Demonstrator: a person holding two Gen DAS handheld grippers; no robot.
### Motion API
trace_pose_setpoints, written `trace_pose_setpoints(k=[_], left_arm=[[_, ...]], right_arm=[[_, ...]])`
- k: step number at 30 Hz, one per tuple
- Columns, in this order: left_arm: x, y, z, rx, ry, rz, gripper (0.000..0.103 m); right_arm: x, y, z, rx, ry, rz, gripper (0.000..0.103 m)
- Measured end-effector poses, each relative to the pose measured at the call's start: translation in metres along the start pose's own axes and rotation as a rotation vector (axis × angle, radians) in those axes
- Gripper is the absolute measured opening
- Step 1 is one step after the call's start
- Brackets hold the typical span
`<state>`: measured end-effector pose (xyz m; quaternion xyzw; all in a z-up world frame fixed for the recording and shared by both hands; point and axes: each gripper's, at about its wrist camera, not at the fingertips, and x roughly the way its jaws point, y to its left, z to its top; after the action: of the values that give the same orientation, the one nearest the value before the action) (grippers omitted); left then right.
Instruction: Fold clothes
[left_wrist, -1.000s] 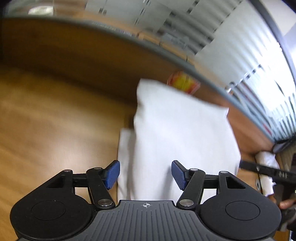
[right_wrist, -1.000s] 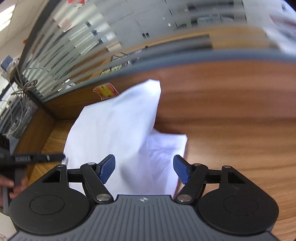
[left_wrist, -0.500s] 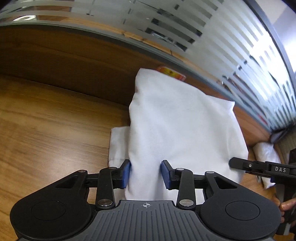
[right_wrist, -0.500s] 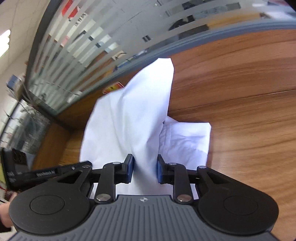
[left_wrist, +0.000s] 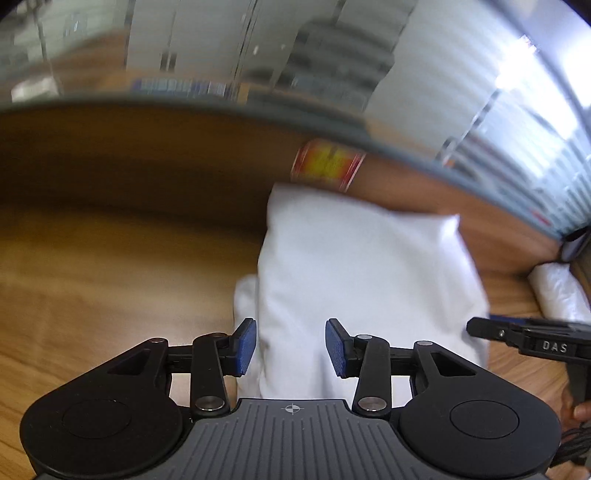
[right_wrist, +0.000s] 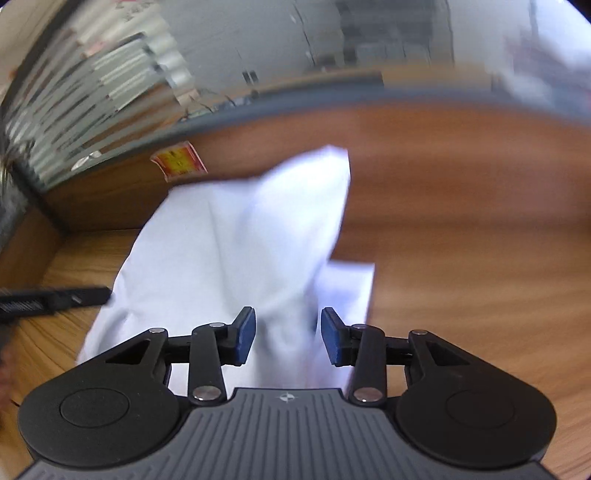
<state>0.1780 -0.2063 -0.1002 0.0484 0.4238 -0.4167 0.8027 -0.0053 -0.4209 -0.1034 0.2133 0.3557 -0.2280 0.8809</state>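
Garment: white cloth (left_wrist: 362, 280), a piece of clothing lying on the wooden table (left_wrist: 110, 280), close to the wooden back wall where a red and yellow sticker (left_wrist: 327, 164) is.
Shape now: a smooth upper layer lies over a smaller lower part, which sticks out at the side; the pictures are blurred, so I cannot tell which kind of clothing it is.
Left gripper (left_wrist: 290, 347): half wide, the jaws are opening; the near edge of the cloth lies between the blue pads (left_wrist: 245, 345), but they do not seem to press on it.
Right gripper (right_wrist: 288, 341): also half wide and opening; a raised ridge of the cloth is between its pads (right_wrist: 245, 339), not squeezed as far as I can see.
Weight: probably very light, 1 gripper can lift a corner easily.
Stiffness: soft and limp, it sags and makes folds when it is lifted.
Slip: thin smooth fabric can slide out of a weak pinch, and also slide on the table.
Fragile: no, but it wrinkles easily.
Where to hold: at the 2 near corners or along the near edge, 1 gripper on each side, taking all layers together.
Other thing: a white plastic bag (left_wrist: 557, 291) lies at the far right, apart from the cloth.
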Motion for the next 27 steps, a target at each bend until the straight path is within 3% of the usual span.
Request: trace_pose_setpoints(k=[5,12,17,27], left_arm=[[0.004,-0.019,-0.007,0.073,0.008,-0.053,0.043],[0.029,-0.031,-0.024,0.139,0.071,-0.044,0.043],[0.037,-0.028,-0.024,0.127,0.081,-0.050,0.043],[0.006,-0.033,-0.016,0.131,0.068,-0.070,0.043]], right_arm=[[0.001,0.022,0.020,-0.111,-0.066,0.020,0.044],[0.060,0.006,0.016,-0.047,0.013,0.013,0.043],[0.080,-0.001,0.006,-0.069,0.040,0.016,0.045],[0.040,0.015,0.016,-0.083,0.040,-0.015,0.045]])
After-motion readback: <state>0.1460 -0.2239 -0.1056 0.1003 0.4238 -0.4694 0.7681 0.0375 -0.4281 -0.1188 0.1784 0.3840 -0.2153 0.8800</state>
